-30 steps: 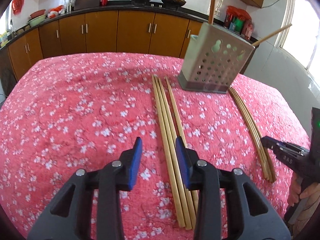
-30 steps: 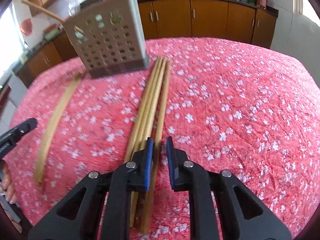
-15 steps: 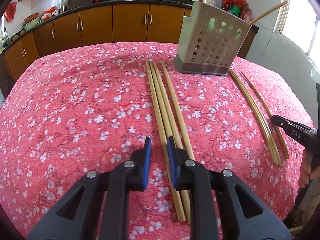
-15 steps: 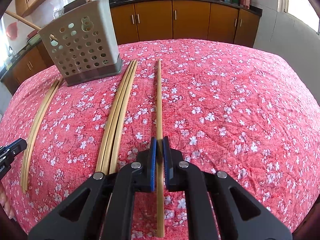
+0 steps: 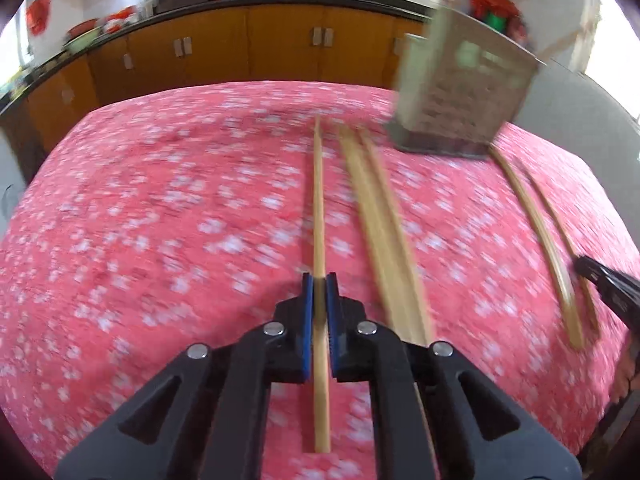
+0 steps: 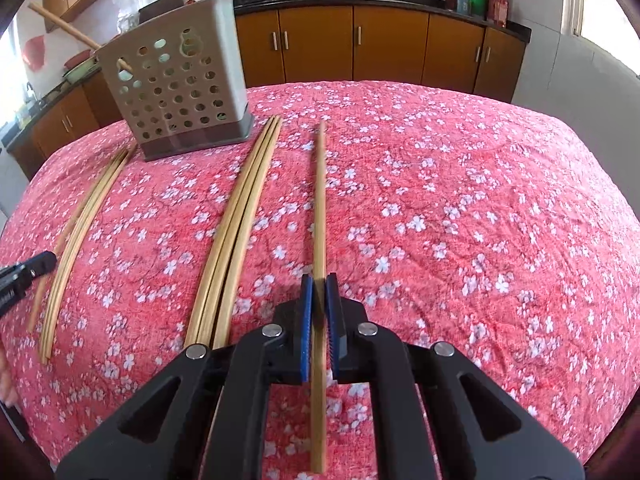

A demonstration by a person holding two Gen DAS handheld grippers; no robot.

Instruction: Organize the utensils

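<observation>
My left gripper (image 5: 319,280) is shut on a single wooden chopstick (image 5: 318,200) that runs straight ahead over the red flowered cloth. More chopsticks (image 5: 380,220) lie just right of it. The grey perforated utensil holder (image 5: 460,92) stands at the far right, blurred. My right gripper (image 6: 319,280) is shut on another lone chopstick (image 6: 320,200). A tight bundle of chopsticks (image 6: 240,220) lies to its left. The holder (image 6: 176,88) stands at the far left with wooden sticks (image 6: 60,24) leaning out of it.
Loose chopsticks (image 5: 536,232) curve along the right side of the cloth, beside the black tip of the other gripper (image 5: 600,284). A similar bundle (image 6: 80,232) lies at the left in the right wrist view. Brown cabinets (image 6: 360,44) stand behind the table (image 6: 520,200).
My left gripper's jaws went from open beside the chopsticks to shut on one stick, which now lies apart from the rest. My right gripper stayed shut; its stick drew away from the bundle.
</observation>
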